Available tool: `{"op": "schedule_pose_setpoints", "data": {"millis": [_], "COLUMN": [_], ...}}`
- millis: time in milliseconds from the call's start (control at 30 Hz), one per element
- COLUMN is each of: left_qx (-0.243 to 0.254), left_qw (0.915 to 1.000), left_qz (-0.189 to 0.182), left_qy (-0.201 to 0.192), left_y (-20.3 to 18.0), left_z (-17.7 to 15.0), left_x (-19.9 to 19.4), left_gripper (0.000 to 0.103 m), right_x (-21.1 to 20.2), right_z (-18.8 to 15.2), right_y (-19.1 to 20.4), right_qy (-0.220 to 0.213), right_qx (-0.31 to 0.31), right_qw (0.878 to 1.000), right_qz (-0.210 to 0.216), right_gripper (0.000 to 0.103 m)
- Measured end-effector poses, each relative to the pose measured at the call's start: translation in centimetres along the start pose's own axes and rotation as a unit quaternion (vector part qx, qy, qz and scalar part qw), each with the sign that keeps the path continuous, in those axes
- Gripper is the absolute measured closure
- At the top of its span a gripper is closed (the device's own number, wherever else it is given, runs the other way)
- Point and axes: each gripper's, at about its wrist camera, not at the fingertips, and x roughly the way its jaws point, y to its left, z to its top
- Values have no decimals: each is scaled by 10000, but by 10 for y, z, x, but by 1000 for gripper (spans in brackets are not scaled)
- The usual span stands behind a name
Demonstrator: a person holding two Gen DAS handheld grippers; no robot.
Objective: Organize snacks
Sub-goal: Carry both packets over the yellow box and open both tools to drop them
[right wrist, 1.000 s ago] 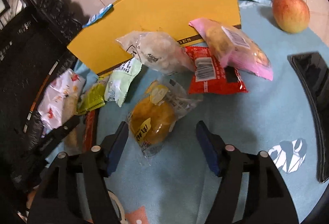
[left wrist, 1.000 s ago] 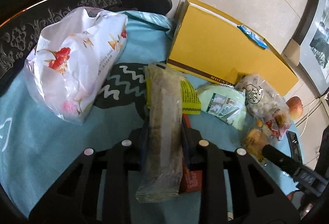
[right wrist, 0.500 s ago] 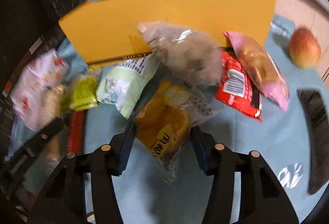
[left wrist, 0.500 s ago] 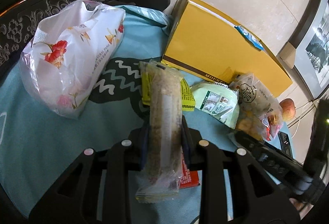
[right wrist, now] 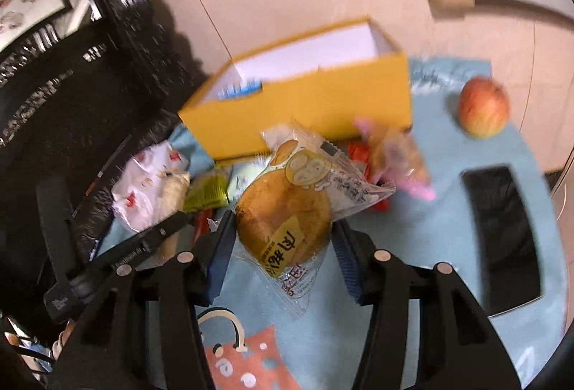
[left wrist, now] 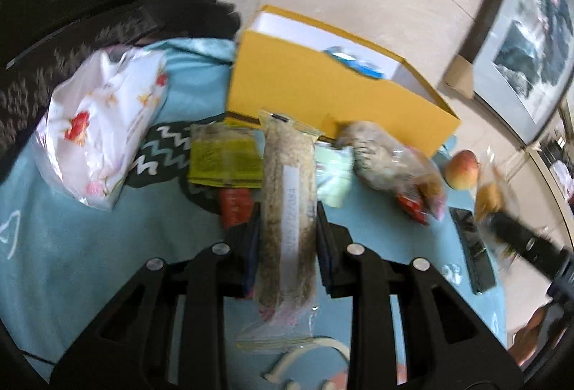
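My left gripper (left wrist: pixel 287 228) is shut on a long clear-wrapped grain bar (left wrist: pixel 287 210) and holds it above the blue cloth. My right gripper (right wrist: pixel 283 239) is shut on a clear packet with a round yellow cake (right wrist: pixel 287 214), lifted off the cloth. An open yellow box (left wrist: pixel 323 96) with a white inside stands at the back; it also shows in the right wrist view (right wrist: pixel 305 103), with a small blue packet (right wrist: pixel 240 90) in it. The right gripper and its cake packet (left wrist: pixel 491 196) show blurred at the right of the left wrist view.
On the blue cloth (right wrist: pixel 412 246) lie a white flowered bag (left wrist: pixel 104 124), a yellow-green packet (left wrist: pixel 226 157), a red packet (left wrist: pixel 235 203), a pale green packet (left wrist: pixel 333 175), a clear bag of snacks (left wrist: pixel 387 157), a pink packet (right wrist: pixel 398 157), an apple (right wrist: pixel 484 108) and a black phone (right wrist: pixel 502 232).
Both grippers have risen with their snacks and tilted toward the yellow box, whose white inside now shows. The right gripper closed on the cake packet and lifted it off the cloth.
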Motion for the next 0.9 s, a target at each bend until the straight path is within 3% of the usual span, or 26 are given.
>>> {"op": "schedule_pose_setpoints", "data": {"millis": [200, 400, 667, 900], "left_qx": [659, 1043, 1161, 1113], "left_qw": [9973, 9927, 9897, 9888], "left_qz": [242, 538, 812, 988], "left_qy": [-190, -283, -212, -116], "left_y": [-48, -79, -97, -89], "left_z": [22, 58, 124, 165], "left_x": [-31, -40, 9, 72], "left_gripper": [76, 76, 76, 76], "right_x": [-43, -44, 19, 95], "right_z": [31, 71, 129, 150], "right_y": [-5, -8, -12, -16], "right_qy": [-435, -654, -639, -537], "right_qx": [-478, -820, -1077, -1473], "right_qw": [9977, 9927, 9883, 9806], "right_qz": [-226, -594, -875, -1176], "right_gripper": [49, 49, 49, 49]}}
